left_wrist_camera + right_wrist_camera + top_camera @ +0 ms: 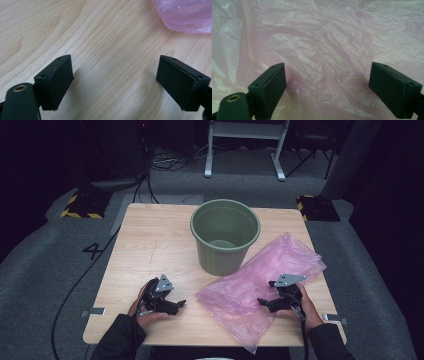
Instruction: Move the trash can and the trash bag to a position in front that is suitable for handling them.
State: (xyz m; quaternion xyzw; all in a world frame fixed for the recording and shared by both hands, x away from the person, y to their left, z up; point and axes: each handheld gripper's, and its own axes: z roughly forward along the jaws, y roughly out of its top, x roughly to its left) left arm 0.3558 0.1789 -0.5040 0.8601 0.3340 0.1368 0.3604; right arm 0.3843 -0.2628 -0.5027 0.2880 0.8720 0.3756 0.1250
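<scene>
- The pink plastic bag (260,287) is lying flat on the table (150,240), just beside the green bucket (225,236).
- The right claw (263,303) is hovering over it, jaws apart, probably not touching.
- The left claw (180,304) is waiting apart over bare wood.
- Pinching one loose edge is working best.

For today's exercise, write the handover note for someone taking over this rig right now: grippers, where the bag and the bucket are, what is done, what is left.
Left gripper: open over bare table, holding nothing.
Right gripper: open above the pink plastic bag, not gripping it.
The bag lies flat and crumpled beside the green bucket, which stands upright and looks empty.
Done: nothing visible.
Left: probably lining the bucket with the bag.
</scene>
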